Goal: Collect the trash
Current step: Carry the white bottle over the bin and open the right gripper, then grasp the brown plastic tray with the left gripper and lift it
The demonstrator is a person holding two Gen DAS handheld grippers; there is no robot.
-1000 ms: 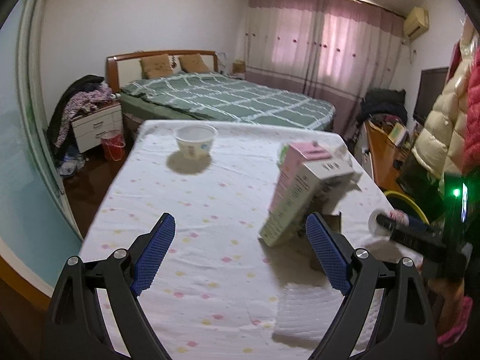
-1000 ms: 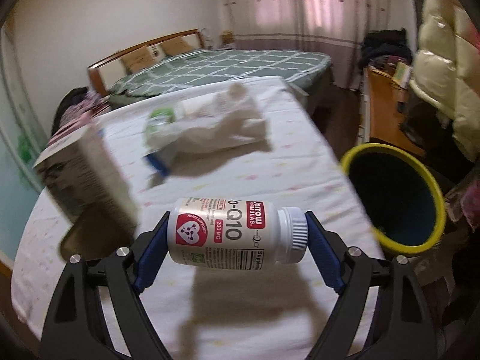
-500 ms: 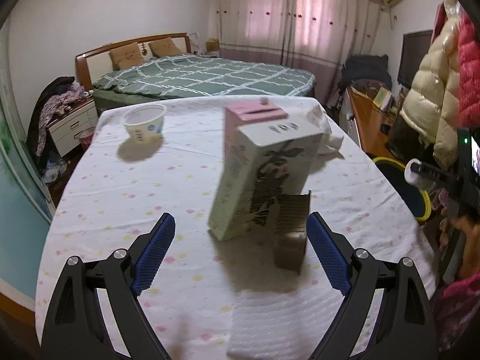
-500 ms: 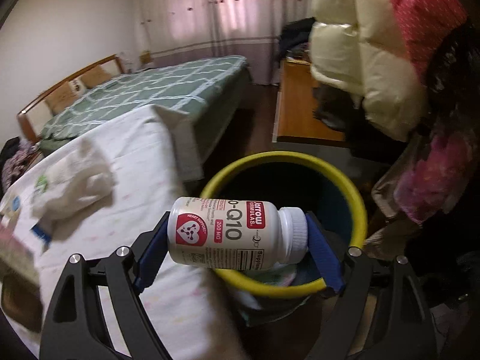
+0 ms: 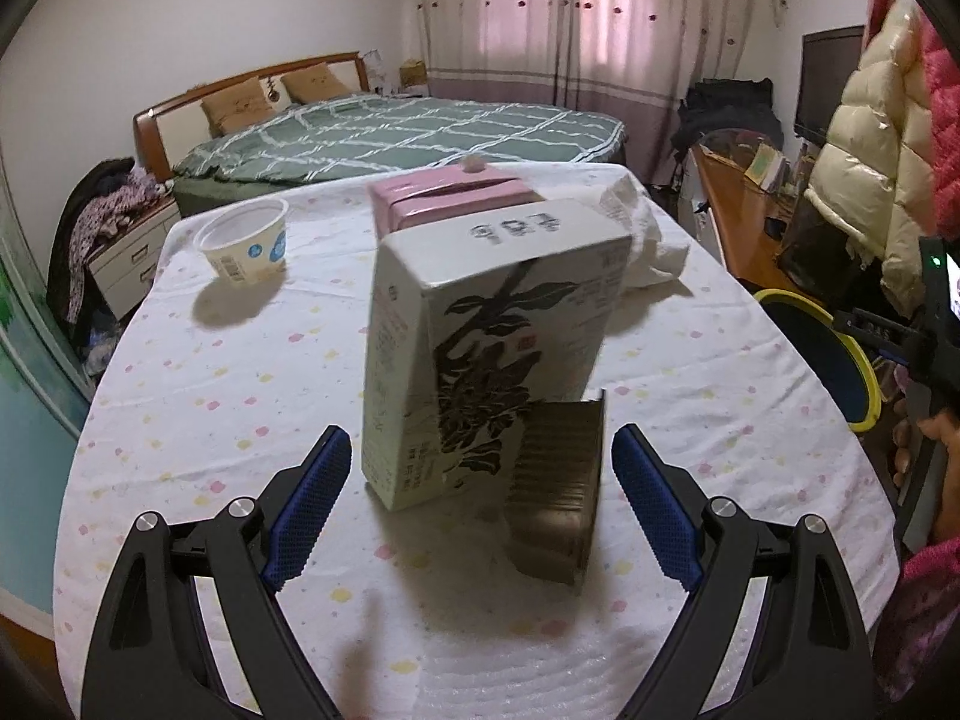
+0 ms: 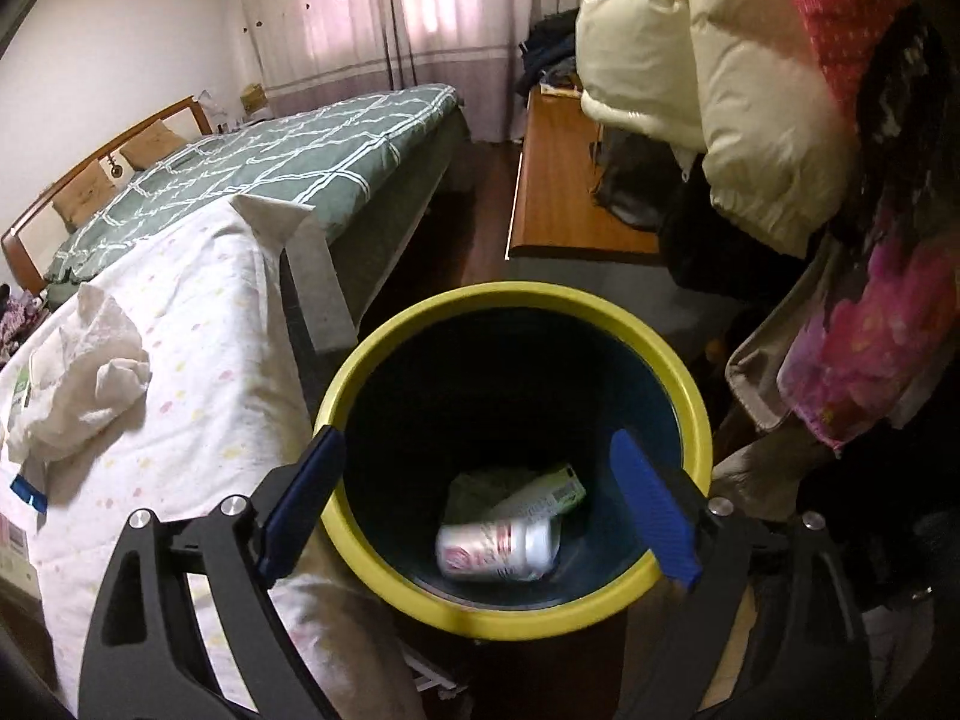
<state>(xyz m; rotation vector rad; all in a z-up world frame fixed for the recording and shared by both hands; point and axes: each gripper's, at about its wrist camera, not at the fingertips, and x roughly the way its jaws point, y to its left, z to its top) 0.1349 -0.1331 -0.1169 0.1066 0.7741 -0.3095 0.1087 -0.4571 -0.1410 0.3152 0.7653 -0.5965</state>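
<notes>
Yellow-rimmed bin (image 6: 672,360) sits right beside the table (image 6: 198,360); the white pill bottle (image 6: 498,549) lies at the bin's bottom on some paper trash; right tongs (image 6: 477,504) hang above the bin, jaws opening with nothing between them; left tongs (image 5: 477,507), across the table from the bin, are closing around the tall printed carton (image 5: 480,354) without touching it.

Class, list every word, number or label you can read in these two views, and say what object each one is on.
None can be read for certain.
White carton: printed characters on top and sides, too blurred.
Yogurt cup: barcode and blue marks, illegible.
Pill bottle in the yellow bin: red emblem, text blurred.
Pink box: no print visible.
</notes>
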